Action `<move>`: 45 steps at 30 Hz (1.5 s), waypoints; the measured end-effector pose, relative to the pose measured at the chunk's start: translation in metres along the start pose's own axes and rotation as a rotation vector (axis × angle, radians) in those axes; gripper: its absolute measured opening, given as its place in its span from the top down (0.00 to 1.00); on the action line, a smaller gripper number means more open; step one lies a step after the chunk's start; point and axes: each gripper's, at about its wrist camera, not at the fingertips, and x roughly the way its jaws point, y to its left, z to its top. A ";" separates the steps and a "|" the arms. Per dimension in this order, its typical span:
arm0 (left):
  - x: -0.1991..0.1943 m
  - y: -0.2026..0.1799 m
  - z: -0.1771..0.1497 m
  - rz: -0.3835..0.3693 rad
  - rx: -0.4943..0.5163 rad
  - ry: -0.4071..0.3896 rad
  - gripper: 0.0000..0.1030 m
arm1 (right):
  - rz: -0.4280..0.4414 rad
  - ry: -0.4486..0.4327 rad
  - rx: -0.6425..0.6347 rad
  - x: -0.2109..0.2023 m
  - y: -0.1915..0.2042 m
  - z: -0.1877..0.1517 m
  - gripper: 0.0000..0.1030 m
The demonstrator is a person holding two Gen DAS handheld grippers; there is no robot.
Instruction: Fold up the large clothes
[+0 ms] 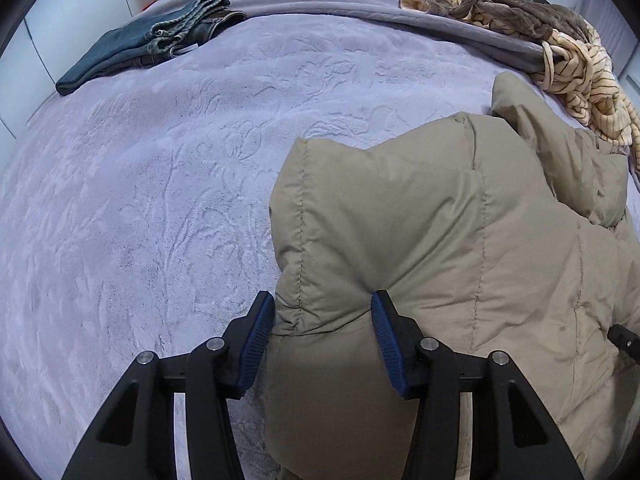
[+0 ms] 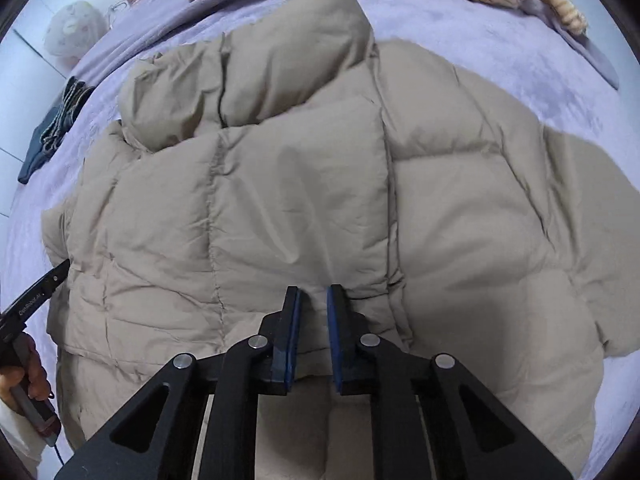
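A puffy beige quilted jacket lies spread on the lilac embossed bedspread, its collar toward the pillows. Folded jeans sit far off; a striped brown-and-cream garment is heaped near the collar. The left gripper pinches a thick sleeve fold; the right gripper clamps a thin ridge of fabric. Both point steeply down.

Both tools clamped, pointing steeply down

Right gripper fingers pinching beige puffer jacket
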 end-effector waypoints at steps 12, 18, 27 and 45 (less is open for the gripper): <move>-0.052 -0.004 -0.009 -0.004 0.064 0.007 0.48 | 0.141 -0.001 0.215 -0.061 -0.047 -0.030 0.81; -0.099 -0.009 -0.039 -0.049 0.100 0.007 0.48 | 0.185 0.036 0.289 -0.089 -0.048 -0.072 0.62; -0.146 -0.022 -0.077 -0.111 0.156 -0.003 0.09 | 0.197 0.040 0.366 -0.122 -0.048 -0.130 0.45; -0.175 -0.075 -0.118 -0.179 0.311 0.067 0.00 | 0.268 -0.055 0.499 -0.162 -0.077 -0.178 0.14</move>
